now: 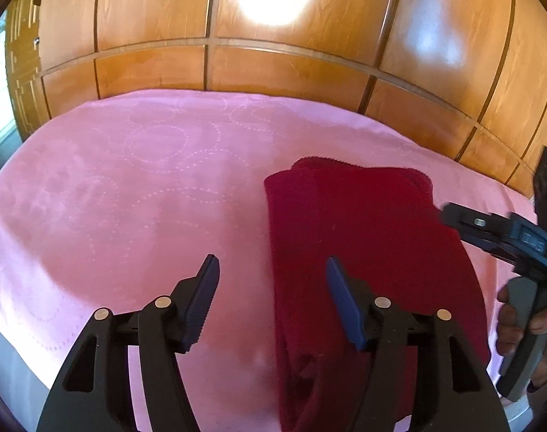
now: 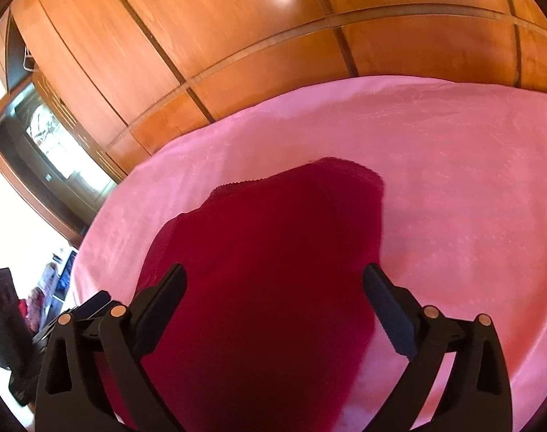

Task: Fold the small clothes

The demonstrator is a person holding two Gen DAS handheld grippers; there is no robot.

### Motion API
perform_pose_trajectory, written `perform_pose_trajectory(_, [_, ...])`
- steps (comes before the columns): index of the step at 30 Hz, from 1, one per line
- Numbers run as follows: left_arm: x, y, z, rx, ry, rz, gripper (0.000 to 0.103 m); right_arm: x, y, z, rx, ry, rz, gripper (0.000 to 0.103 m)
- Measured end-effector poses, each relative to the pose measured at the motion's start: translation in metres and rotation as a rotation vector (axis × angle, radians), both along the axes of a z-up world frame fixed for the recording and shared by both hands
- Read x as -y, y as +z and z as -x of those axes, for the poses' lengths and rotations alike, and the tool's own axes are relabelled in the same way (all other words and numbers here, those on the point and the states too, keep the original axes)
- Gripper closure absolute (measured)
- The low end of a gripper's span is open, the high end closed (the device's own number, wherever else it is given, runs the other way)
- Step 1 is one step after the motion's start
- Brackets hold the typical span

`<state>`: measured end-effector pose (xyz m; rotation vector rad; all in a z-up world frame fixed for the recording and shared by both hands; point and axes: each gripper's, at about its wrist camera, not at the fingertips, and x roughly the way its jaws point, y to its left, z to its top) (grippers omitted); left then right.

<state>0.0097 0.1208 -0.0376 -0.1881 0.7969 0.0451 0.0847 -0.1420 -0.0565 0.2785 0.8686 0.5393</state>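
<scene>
A dark red garment (image 1: 367, 237) lies folded in a long strip on the pink bedspread (image 1: 136, 187). My left gripper (image 1: 271, 264) is open and empty, hovering over the garment's left edge near its near end. In the right wrist view the same garment (image 2: 273, 252) fills the middle, and my right gripper (image 2: 273, 277) is open and empty above it, its jaws spread wider than the cloth's near part. The right gripper also shows at the right edge of the left wrist view (image 1: 450, 216), held by a hand.
A wooden panelled wardrobe (image 1: 273, 64) stands close behind the bed. The pink bedspread (image 2: 471, 187) stretches to the left and far side. A window (image 2: 57, 144) and clutter on the floor (image 2: 50, 288) lie off the bed's left side.
</scene>
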Motion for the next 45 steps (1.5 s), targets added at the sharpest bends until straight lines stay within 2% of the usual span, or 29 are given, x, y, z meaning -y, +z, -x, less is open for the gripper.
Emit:
perform_pose_trajectory(7, [-0.01, -0.018, -0.008, -0.052, -0.051, 0.114, 0.042, 0.022, -0.032, 0.002, -0.145, 0.038, -0.155, 0.004])
perform_pose_trajectory(11, [-0.021, -0.036, -0.014, -0.077, -0.111, 0.261, 0.042, 0.021, -0.045, 0.004, -0.193, 0.09, -0.227, 0.007])
perform_pose_trajectory(14, [-0.032, -0.054, -0.019, -0.096, -0.157, 0.399, 0.042, 0.014, -0.05, 0.005, -0.197, 0.117, -0.225, 0.01])
perform_pose_trajectory(15, [-0.036, -0.059, -0.021, -0.1, -0.171, 0.451, 0.044, 0.013, -0.05, 0.005, -0.197, 0.123, -0.224, 0.011])
perform_pose_trajectory(16, [-0.038, -0.064, -0.022, -0.099, -0.187, 0.496, 0.052, 0.011, -0.051, 0.004, -0.2, 0.129, -0.224, 0.016])
perform_pose_trajectory(19, [-0.042, -0.073, -0.024, -0.098, -0.218, 0.62, 0.066, 0.005, -0.051, 0.005, -0.194, 0.14, -0.188, 0.031])
perform_pose_trajectory(23, [-0.035, -0.068, -0.019, -0.051, -0.261, 0.652, 0.075, 0.009, -0.043, 0.009, -0.184, 0.134, -0.215, 0.05])
perform_pose_trajectory(29, [-0.008, -0.048, -0.018, -0.011, -0.338, 0.682, 0.077, 0.022, -0.012, 0.032, -0.09, 0.145, -0.234, 0.057])
perform_pose_trajectory(32, [0.026, -0.029, -0.027, -0.001, -0.413, 0.675, 0.077, 0.047, 0.01, 0.042, -0.02, 0.114, -0.246, 0.057])
perform_pose_trajectory(36, [0.088, -0.007, -0.056, -0.007, -0.53, 0.662, 0.077, 0.101, 0.035, 0.049, 0.07, 0.024, -0.218, 0.057])
perform_pose_trajectory(40, [0.174, 0.019, -0.095, -0.006, -0.668, 0.599, 0.077, 0.17, 0.052, 0.051, 0.134, -0.102, -0.173, 0.057])
perform_pose_trajectory(43, [0.234, 0.031, -0.123, -0.017, -0.737, 0.529, 0.077, 0.217, 0.048, 0.048, 0.145, -0.213, -0.139, 0.056])
perform_pose_trajectory(45, [0.272, 0.029, -0.136, -0.031, -0.774, 0.444, 0.077, 0.244, 0.032, 0.042, 0.125, -0.303, -0.096, 0.055])
